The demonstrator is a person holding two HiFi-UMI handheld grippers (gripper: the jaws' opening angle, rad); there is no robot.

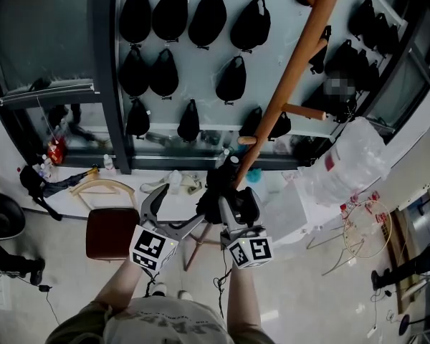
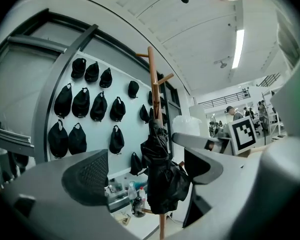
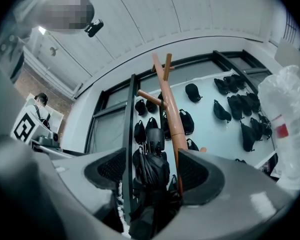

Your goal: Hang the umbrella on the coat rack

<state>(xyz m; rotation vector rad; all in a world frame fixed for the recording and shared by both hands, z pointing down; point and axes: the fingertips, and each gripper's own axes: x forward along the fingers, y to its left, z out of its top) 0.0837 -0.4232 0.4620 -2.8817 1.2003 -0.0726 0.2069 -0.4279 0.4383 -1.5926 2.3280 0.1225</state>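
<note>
The folded black umbrella (image 1: pixel 216 186) hangs against the lower part of the slanting wooden coat rack pole (image 1: pixel 294 70). In the right gripper view the umbrella (image 3: pixel 151 176) lies between the two pads of my right gripper (image 3: pixel 152 170), with a gap on each side; the jaws stand open and the pole (image 3: pixel 172 114) runs just right of it. My right gripper (image 1: pixel 233 196) is right at the umbrella in the head view. My left gripper (image 1: pixel 178 208) is open and empty to its left. The left gripper view shows the umbrella (image 2: pixel 162 176) hanging on the rack (image 2: pixel 151 84) beyond its open jaws (image 2: pixel 140 159).
Many black caps and bags (image 1: pixel 165 20) hang on the pale wall behind the rack. A brown stool (image 1: pixel 111 231) and a wooden hanger (image 1: pixel 104 186) are on the floor at left. A clear plastic bag (image 1: pixel 351 163) hangs at right. People (image 2: pixel 232 115) stand far off.
</note>
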